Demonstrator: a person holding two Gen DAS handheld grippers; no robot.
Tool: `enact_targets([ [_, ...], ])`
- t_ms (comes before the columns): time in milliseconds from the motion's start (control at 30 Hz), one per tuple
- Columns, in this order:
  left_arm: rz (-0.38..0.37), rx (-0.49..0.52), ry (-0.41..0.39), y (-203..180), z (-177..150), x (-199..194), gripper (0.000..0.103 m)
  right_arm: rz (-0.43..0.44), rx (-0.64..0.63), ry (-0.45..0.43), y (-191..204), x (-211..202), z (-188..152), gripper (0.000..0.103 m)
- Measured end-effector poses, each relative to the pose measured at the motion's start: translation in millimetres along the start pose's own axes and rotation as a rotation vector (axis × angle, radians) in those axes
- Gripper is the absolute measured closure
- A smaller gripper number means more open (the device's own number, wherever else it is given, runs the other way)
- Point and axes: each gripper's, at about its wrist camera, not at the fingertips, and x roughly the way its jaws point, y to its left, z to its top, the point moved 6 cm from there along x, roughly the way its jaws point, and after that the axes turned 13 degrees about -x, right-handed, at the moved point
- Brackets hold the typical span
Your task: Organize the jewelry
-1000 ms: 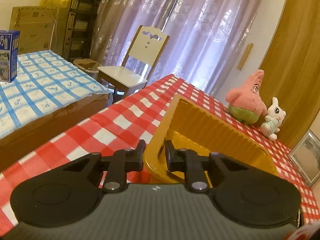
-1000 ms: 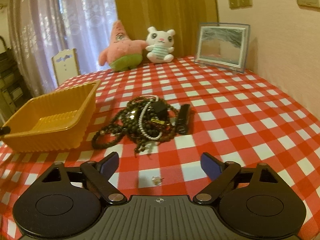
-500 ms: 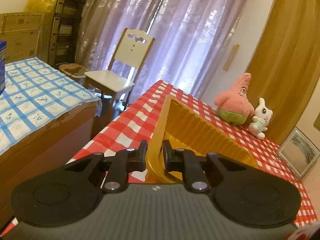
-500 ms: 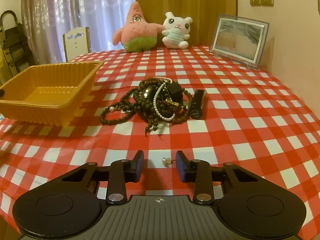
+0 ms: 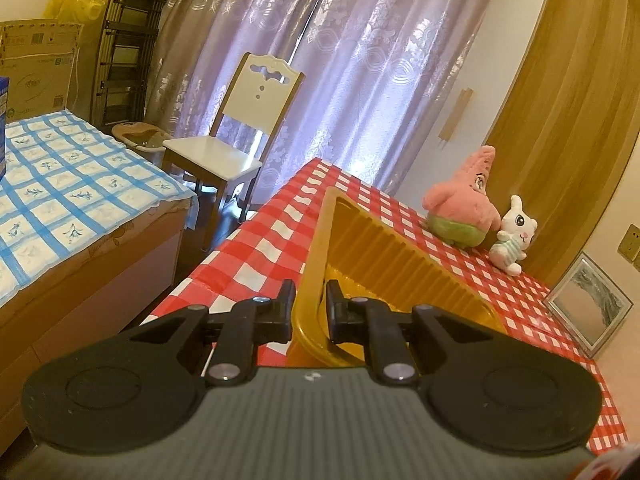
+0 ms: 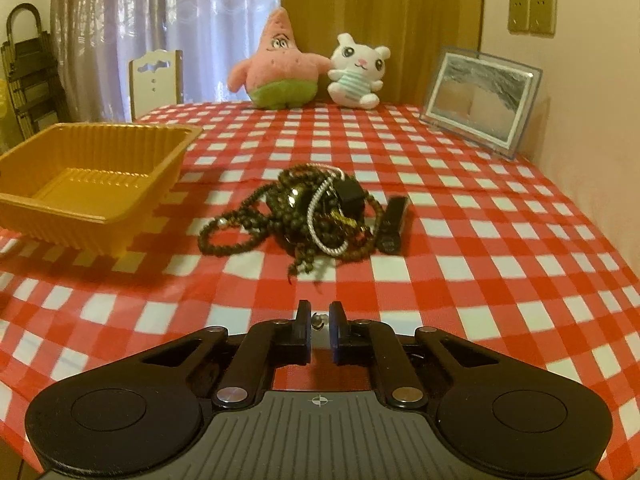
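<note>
Right gripper (image 6: pixel 319 322) nearly closed around a tiny earring (image 6: pixel 318 320), mostly hidden; contact unclear. Left gripper (image 5: pixel 311 300) clamps tray (image 5: pixel 400 256) rim. Bead pile (image 6: pixel 308 212) lies beyond, right of tray.

Warm, yellowish indoor light fills both views. Daylight glows through the sheer curtains (image 5: pixel 340 60), brightest in the left wrist view. Soft shadows lie beside the yellow tray (image 6: pixel 96 184) and the bead pile (image 6: pixel 304 212). Fisheye bending curves the edges, with dark corners; focus is slightly soft throughout.
</note>
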Motion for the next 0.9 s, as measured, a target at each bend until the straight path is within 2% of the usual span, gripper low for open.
enact_targets([
  [233, 0.000, -0.002, -0.001, -0.3, -0.1, -0.2, 0.089, 0.094, -0.018, -0.114, 21.5, -3.1, 47.0, 0.094],
  [500, 0.000, -0.002, -0.001, -1.0, -0.2, 0.0, 0.090, 0.277, -0.035, -0.239, 66.2, 1.1, 102.3, 0.094],
  [667, -0.003, -0.004, -0.001, -1.8, -0.2, 0.1, 0.090, 0.376, -0.052, -0.230, 98.6, 20.7, 115.8, 0.094],
  [833, 0.002, -0.006, -0.005, -3.1, 0.4, 0.0, 0.090, 0.391, -0.055, -0.206, 116.0, 33.0, 112.5, 0.094],
  [900, 0.004, -0.005, -0.010, -3.9, 1.8, 0.0, 0.090, 0.399, -0.043, -0.217, 113.8, 29.8, 110.9, 0.087],
])
